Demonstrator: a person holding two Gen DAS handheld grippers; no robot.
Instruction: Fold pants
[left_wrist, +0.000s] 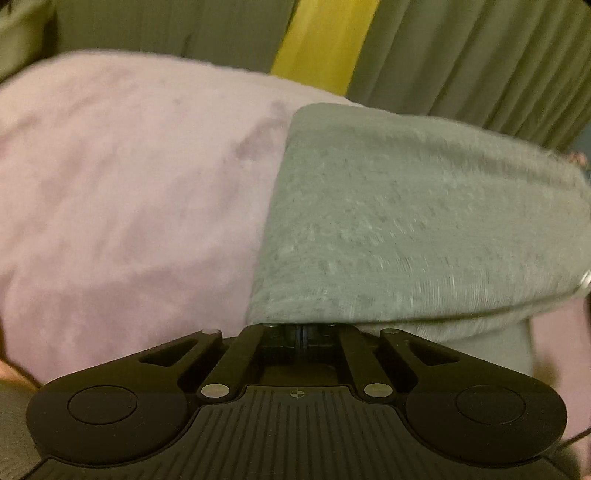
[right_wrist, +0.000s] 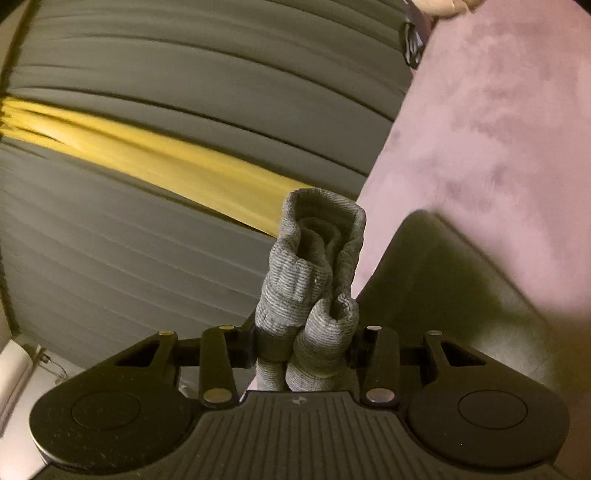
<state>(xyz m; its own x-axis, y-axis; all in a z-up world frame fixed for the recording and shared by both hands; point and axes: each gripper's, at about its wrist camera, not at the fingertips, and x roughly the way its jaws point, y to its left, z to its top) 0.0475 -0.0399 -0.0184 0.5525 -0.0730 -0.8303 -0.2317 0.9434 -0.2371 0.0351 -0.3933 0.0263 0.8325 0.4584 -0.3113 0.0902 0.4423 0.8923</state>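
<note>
- In the left wrist view the left gripper (left_wrist: 301, 326) sits at the bottom centre of the frame, its jaws drawn fully together at the near edge of the grey pants (left_wrist: 406, 206); the fabric hides the tips, so whether any cloth is pinched there cannot be told.
- The pants lie as a flat grey panel across the centre and right of that frame, resting on a pink blanket (left_wrist: 129, 184) that fills the left half (the picture is blurred).
- Grey curtains (left_wrist: 461, 55) with a yellow strip (left_wrist: 325, 40) run along the top.
- In the right wrist view the right gripper (right_wrist: 306, 343) is at the lower centre, its jaws partly closed and clamped on a bunched, ribbed part of the pants (right_wrist: 314, 266), which stands up out of them towards the frame's centre.
- The pink blanket (right_wrist: 498, 147) fills the upper right there, the curtains (right_wrist: 166, 55) the left.
</note>
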